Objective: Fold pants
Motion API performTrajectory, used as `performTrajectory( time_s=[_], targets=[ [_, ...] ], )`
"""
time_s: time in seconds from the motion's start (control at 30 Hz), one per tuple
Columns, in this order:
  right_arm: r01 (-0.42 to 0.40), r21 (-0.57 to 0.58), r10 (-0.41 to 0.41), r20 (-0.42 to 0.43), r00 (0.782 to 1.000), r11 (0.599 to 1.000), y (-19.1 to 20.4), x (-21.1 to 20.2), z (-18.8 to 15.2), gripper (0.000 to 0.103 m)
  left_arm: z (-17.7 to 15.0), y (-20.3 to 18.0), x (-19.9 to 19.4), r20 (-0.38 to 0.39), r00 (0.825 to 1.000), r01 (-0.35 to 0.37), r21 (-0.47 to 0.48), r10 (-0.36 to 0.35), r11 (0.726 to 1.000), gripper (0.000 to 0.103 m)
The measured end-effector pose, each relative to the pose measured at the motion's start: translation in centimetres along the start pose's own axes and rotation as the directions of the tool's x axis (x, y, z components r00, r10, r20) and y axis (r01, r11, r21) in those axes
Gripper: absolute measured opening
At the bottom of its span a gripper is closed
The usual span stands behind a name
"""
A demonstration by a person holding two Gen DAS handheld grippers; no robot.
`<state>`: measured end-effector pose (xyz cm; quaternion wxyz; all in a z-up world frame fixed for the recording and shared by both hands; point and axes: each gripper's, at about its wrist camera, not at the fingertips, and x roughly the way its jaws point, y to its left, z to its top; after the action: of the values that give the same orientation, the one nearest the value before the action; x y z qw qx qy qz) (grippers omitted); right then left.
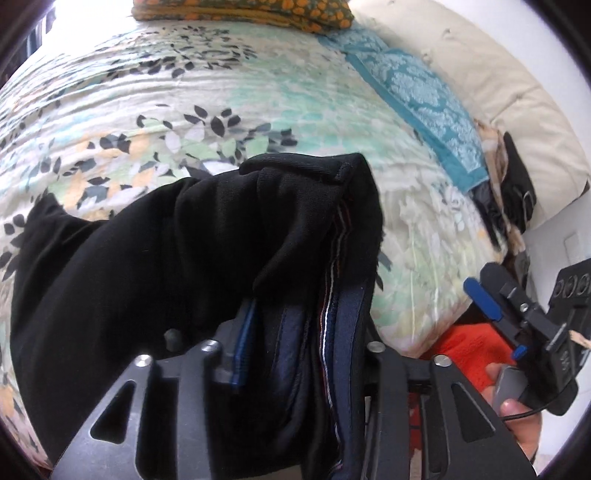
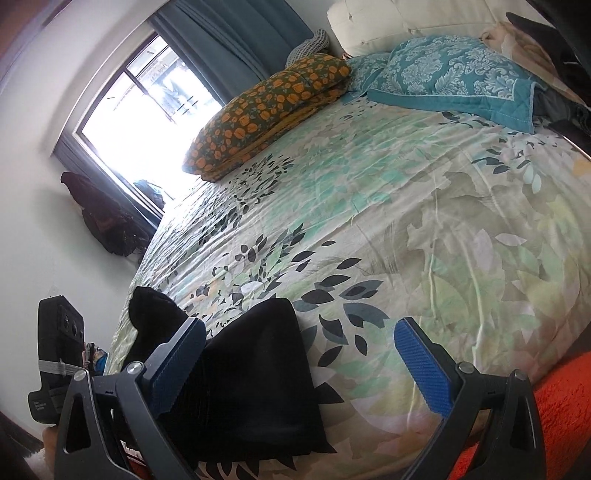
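Note:
The black pants lie bunched on the floral bedspread, their navy-lined waistband with a red and white stripe turned up toward the camera. My left gripper has its jaws standing apart with this cloth draped between and over them. One blue pad shows and the other is hidden. In the right wrist view the pants lie flat near the bed's near left corner. My right gripper is open just above them, holding nothing. A hand holds that right gripper off the bed's right edge.
An orange-flowered cushion and a teal patterned pillow lie at the head of the bed against a cream headboard. An orange-red rug covers the floor beside the bed. A window and a dark bag are on the far wall.

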<state>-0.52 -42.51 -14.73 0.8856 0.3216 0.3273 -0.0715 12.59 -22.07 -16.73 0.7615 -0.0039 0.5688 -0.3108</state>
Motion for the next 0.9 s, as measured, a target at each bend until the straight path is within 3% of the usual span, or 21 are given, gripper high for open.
performTrajectory(
  time_s=[0.03, 0.17, 0.27, 0.33, 0.4, 0.47, 0.5, 0.57, 0.67, 0.7, 0.77, 0.8, 0.9],
  targets=[
    [-0.001, 0.003, 0.001, -0.004, 1.000, 1.000, -0.1, 0.1, 0.0, 0.101, 0.0, -0.7, 0.6, -0.024, 1.000, 0.004, 0.014, -0.004, 1.000, 0.064],
    [0.003, 0.026, -0.003, -0.015, 1.000, 1.000, -0.6, 0.5, 0.0, 0.101, -1.2, -3.5, -1.1, 0.010, 0.997, 0.073, 0.085, -0.074, 0.994, 0.069],
    [0.021, 0.059, -0.020, -0.015, 1.000, 0.998, -1.5, 0.5, 0.0, 0.101, -1.6, -2.2, -5.1, 0.095, 0.989, 0.101, 0.092, -0.110, 0.991, 0.072],
    [0.027, 0.079, -0.025, -0.030, 0.999, 0.997, -1.9, 0.8, 0.0, 0.101, -1.7, 0.2, -7.7, 0.157, 0.985, 0.063, 0.060, -0.071, 0.996, 0.078],
    [-0.046, 0.037, 0.049, -0.066, 0.997, 0.998, -0.9, 1.2, 0.0, 0.101, -2.2, 3.6, -10.5, 0.216, 0.976, -0.005, 0.008, 0.003, 1.000, 0.080],
    [-0.220, -0.075, 0.209, -0.131, 0.969, 0.973, 2.1, 1.6, -0.6, 0.099, -3.1, 7.5, -12.2, 0.237, 0.969, -0.064, -0.055, 0.075, 0.996, 0.080],
    [-0.269, -0.156, 0.239, -0.184, 0.953, 0.951, 4.1, 1.9, -1.3, 0.098, -3.7, 9.0, -12.7, 0.240, 0.966, -0.083, -0.081, 0.100, 0.993, 0.080],
    [-0.254, -0.332, 0.158, -0.291, 0.944, 0.908, 7.7, 3.4, -3.8, 0.090, -5.1, 10.8, -12.7, 0.243, 0.959, -0.129, -0.095, 0.148, 0.987, 0.080],
    [-0.224, -0.438, 0.022, -0.420, 0.907, 0.870, 10.0, 6.3, -7.4, 0.059, -7.7, 9.5, -10.6, 0.241, 0.954, -0.199, 0.066, 0.178, 0.978, 0.080],
    [-0.149, -0.485, -0.069, -0.404, 0.912, 0.862, 10.1, 6.8, -7.8, 0.028, -8.4, 8.9, -8.9, 0.207, 0.957, -0.233, 0.128, 0.204, 0.964, 0.080],
    [-0.098, -0.403, -0.075, -0.392, 0.917, 0.910, 8.5, 6.3, -6.9, 0.023, -9.8, 8.5, -5.4, 0.132, 0.956, -0.285, 0.187, 0.263, 0.940, 0.080],
    [-0.045, -0.366, -0.102, -0.373, 0.922, 0.930, 7.3, 6.0, -6.4, 0.016, -10.5, 8.9, -4.8, 0.126, 0.960, -0.272, 0.185, 0.251, 0.944, 0.080],
    [0.032, -0.221, -0.120, -0.401, 0.908, 0.975, 3.5, 6.3, -5.8, 0.016, -10.9, 9.2, -5.0, 0.151, 0.963, -0.249, 0.185, 0.223, 0.951, 0.080]
  ],
)
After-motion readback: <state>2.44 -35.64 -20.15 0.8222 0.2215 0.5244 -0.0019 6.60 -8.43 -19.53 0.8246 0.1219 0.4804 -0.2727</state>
